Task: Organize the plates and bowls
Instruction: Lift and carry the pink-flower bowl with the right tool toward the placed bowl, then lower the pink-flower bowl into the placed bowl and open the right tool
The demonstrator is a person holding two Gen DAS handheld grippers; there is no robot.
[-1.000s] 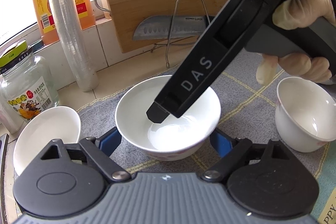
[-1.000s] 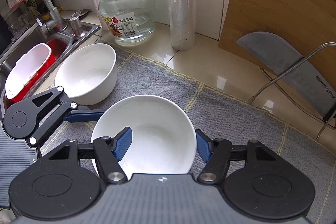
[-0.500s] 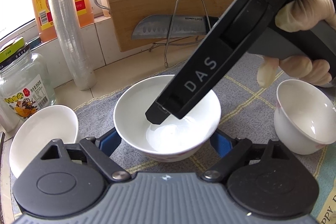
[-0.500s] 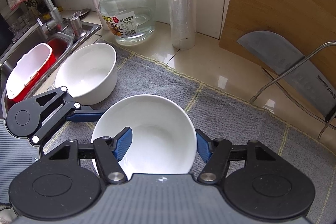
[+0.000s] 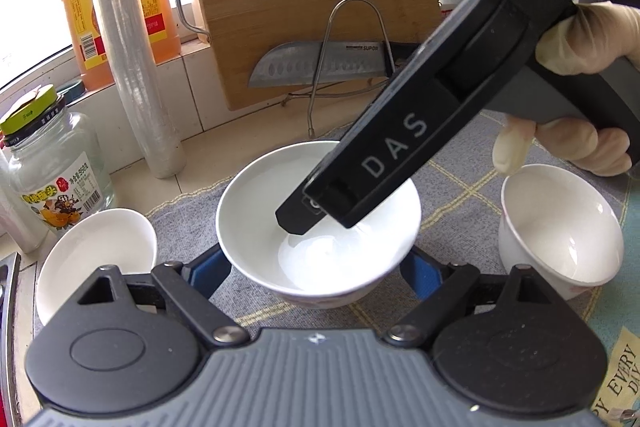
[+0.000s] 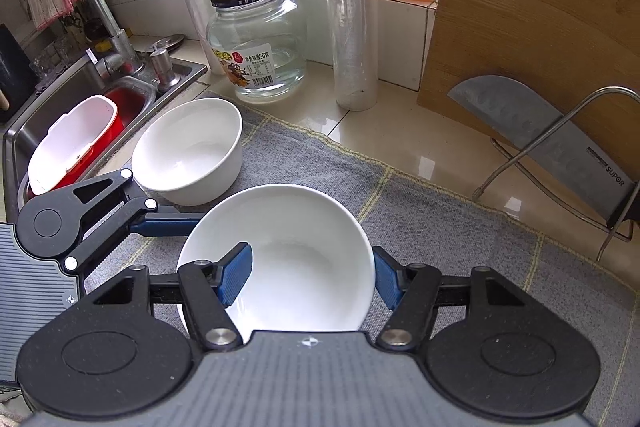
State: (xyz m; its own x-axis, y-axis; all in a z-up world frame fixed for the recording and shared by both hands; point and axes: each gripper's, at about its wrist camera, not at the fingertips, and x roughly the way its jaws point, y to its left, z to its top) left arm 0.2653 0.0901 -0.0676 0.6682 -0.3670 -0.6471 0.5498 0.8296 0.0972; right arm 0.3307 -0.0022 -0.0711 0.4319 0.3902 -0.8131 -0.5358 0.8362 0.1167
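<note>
Left wrist view: the bowl (image 5: 256, 211) stands on a grey cloth (image 5: 460, 195) on the table (image 5: 240, 155), between a smaller bowl (image 5: 92, 255) on one side and a cup-shaped bowl (image 5: 560, 227) on the other, each well apart from it. It looks like glazed white ceramic, so I judge it stiff, slick, fairly weighty and apt to chip if knocked against its neighbours. The left gripper (image 5: 316, 269) has its blue pads flanking the lower wall. Whether they press on it or only stand beside it I cannot tell. The right gripper (image 5: 320, 217) reaches down from the upper right with a finger dipped inside the bowl.

Right wrist view: the right gripper is clenched on the bowl's wall, one pad (image 6: 236, 275) inside and the other outside the rim on the near right. That seems the sound place to hold: the thin rim gives both pads a flat bite, whereas the curved outside would let it slide. The bowl sits upright, mouth up, not tilted. Being round, it has no long axis; its only axis runs vertically through the foot. Another bowl (image 6: 192, 147) stands beyond it, near the sink (image 6: 120, 83).
</note>
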